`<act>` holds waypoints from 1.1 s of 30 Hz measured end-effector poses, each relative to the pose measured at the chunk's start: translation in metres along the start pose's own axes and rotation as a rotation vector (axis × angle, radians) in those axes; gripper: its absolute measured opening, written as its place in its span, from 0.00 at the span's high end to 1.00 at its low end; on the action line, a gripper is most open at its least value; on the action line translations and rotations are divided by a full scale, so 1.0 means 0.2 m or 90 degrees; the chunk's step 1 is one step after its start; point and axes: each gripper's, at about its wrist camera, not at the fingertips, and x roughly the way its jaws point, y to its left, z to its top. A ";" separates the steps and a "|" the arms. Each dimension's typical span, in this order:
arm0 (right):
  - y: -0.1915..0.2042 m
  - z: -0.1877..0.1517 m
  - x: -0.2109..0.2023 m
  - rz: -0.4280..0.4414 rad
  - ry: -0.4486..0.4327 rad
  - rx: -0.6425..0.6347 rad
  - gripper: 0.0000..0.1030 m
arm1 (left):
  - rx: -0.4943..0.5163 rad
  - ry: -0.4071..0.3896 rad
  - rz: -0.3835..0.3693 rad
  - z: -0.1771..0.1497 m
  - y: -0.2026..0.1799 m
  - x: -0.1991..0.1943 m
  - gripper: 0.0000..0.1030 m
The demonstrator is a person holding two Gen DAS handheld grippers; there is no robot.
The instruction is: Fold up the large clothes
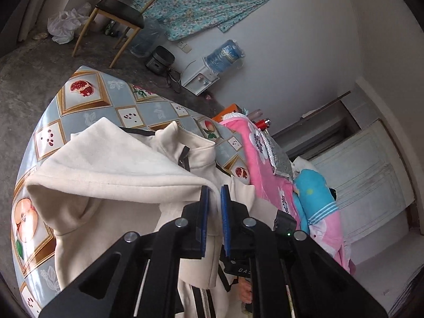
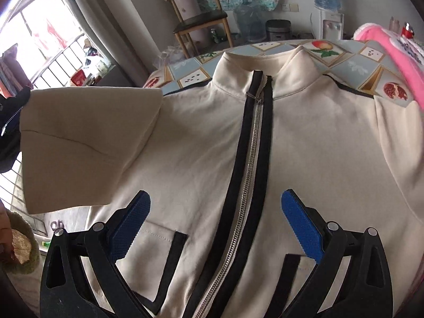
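Note:
A cream zip-up jacket (image 2: 304,143) with black trim lies front up on the table, collar at the far side. Its zipper (image 2: 251,143) runs down the middle. My left gripper (image 1: 214,189) is shut on the cuff edge of the jacket's sleeve (image 1: 111,167) and holds it lifted over the body. The lifted sleeve shows at the left in the right wrist view (image 2: 84,143). My right gripper (image 2: 216,198) is open and empty, hovering over the lower chest, one finger on each side of the zipper, above the two black-trimmed pockets (image 2: 169,259).
The table has a fruit-patterned cloth (image 1: 79,98). A pink blanket (image 1: 267,164) and a blue bundle (image 1: 315,196) lie at the table's right side. A wooden chair (image 2: 201,18), water bottles and a dispenser (image 2: 328,23) stand beyond the table. A barred window (image 2: 53,53) is at left.

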 end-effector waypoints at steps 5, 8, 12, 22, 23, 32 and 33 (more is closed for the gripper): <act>0.01 -0.03 -0.05 0.054 -0.006 0.004 0.07 | 0.003 0.056 0.011 -0.22 0.14 0.09 0.81; 0.04 -0.05 -0.09 0.064 -0.012 -0.007 0.08 | 0.003 0.080 0.044 -0.40 0.30 0.10 0.69; 0.16 -0.10 -0.11 0.072 0.003 -0.075 0.09 | 0.064 0.036 0.121 -0.53 0.39 0.00 0.61; 0.55 -0.12 0.34 0.014 0.124 -0.167 0.38 | 0.162 0.040 0.452 -0.61 0.73 0.19 0.60; 0.57 -0.12 0.39 -0.031 0.144 -0.187 0.63 | 0.165 0.040 0.461 -0.61 0.74 0.21 0.60; 0.55 0.14 -0.02 -0.457 -0.125 -0.428 0.89 | 0.189 0.048 0.499 -0.59 0.62 0.23 0.60; 0.51 0.14 -0.06 -0.480 -0.138 -0.435 0.89 | 0.192 0.050 0.501 -0.60 0.61 0.23 0.60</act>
